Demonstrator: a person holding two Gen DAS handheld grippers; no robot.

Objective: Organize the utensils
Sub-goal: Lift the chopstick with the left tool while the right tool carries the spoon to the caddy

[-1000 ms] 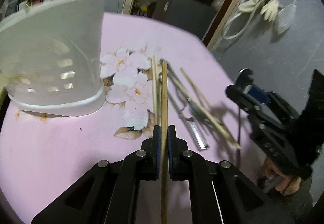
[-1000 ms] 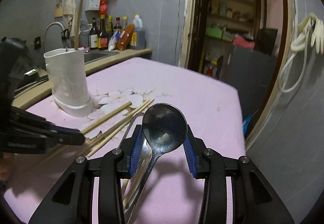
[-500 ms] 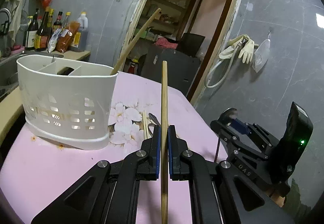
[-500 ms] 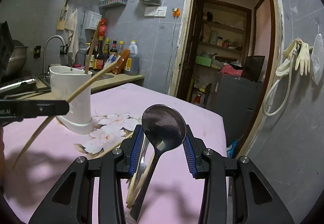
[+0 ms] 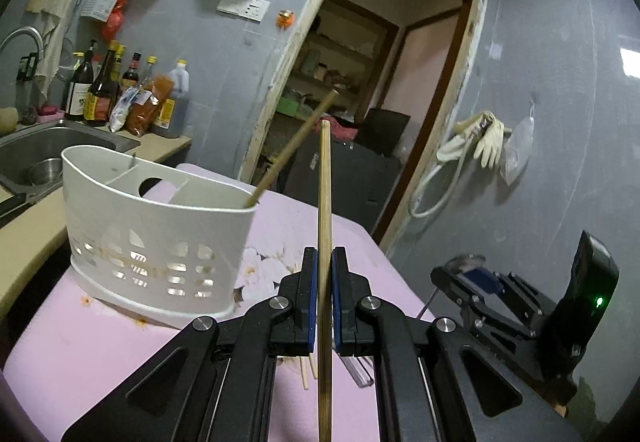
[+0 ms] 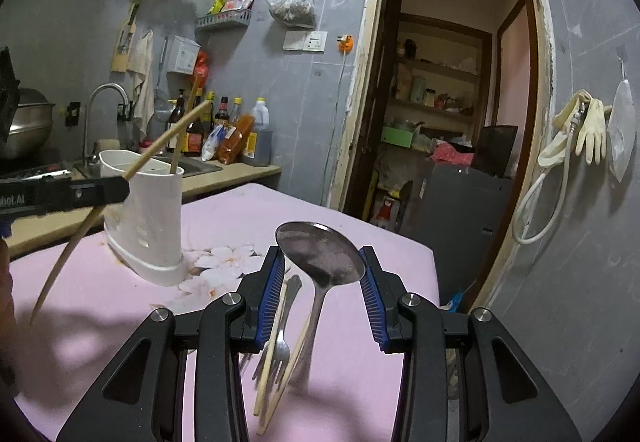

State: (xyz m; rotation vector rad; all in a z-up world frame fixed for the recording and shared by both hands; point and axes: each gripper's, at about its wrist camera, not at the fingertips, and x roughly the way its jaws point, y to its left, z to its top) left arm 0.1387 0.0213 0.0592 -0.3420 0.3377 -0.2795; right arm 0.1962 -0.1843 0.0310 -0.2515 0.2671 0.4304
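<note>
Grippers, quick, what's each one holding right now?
Left gripper: shut on a wooden chopstick.
Right gripper: shut on a metal spoon by its bowl.

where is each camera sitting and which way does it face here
Left wrist: on the left gripper, looking along its fingers, shut on a chopstick, toward the white holder and doorway; the right gripper shows at right.
Right wrist: on the right gripper, shut on a spoon, facing the same doorway; the left gripper's finger enters at left.
Shared: holder, chopstick, pink table, doorway.
</note>
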